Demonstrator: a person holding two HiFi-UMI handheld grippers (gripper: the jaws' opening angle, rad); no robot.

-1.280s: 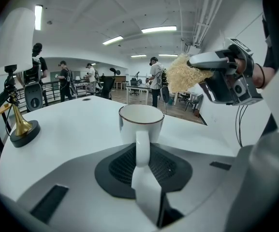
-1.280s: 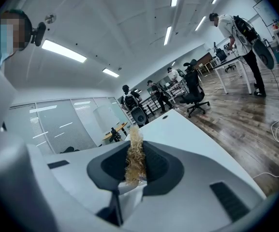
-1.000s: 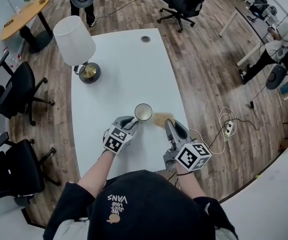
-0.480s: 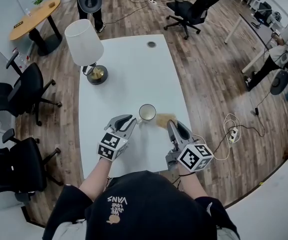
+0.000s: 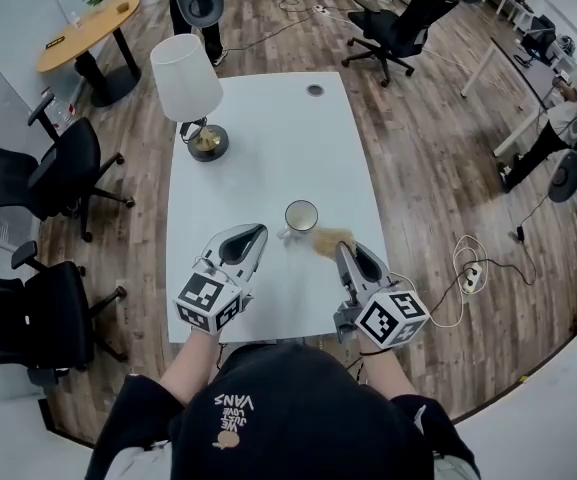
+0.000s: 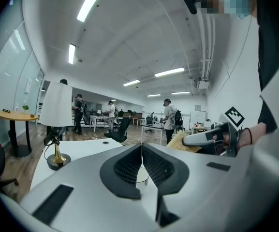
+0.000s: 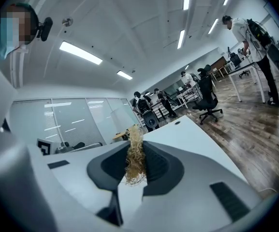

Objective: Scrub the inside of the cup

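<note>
A white cup (image 5: 301, 215) stands upright on the white table (image 5: 258, 148), with its handle toward me. My left gripper (image 5: 255, 232) hovers just left of and nearer than the cup, clear of it. Its jaws have just been closing, with nothing between them, and in the left gripper view (image 6: 141, 164) they meet. A sliver of the cup (image 6: 142, 177) shows beyond them. My right gripper (image 5: 341, 249) is shut on a tan fibrous scrubber (image 5: 330, 239), which hangs beside the cup's right side. In the right gripper view the scrubber (image 7: 135, 159) fills the gap between the pads.
A table lamp (image 5: 186, 78) with a white shade and brass base stands at the table's far left. A cable hole (image 5: 315, 90) sits near the far edge. Two black office chairs (image 5: 28, 178) (image 5: 38, 313) stand left of the table. Cables lie on the floor at the right.
My left gripper let go of the cup's handle, drew back toward me and rose, and its jaws closed empty. The right gripper and scrubber shifted only slightly; the cup stays put.
</note>
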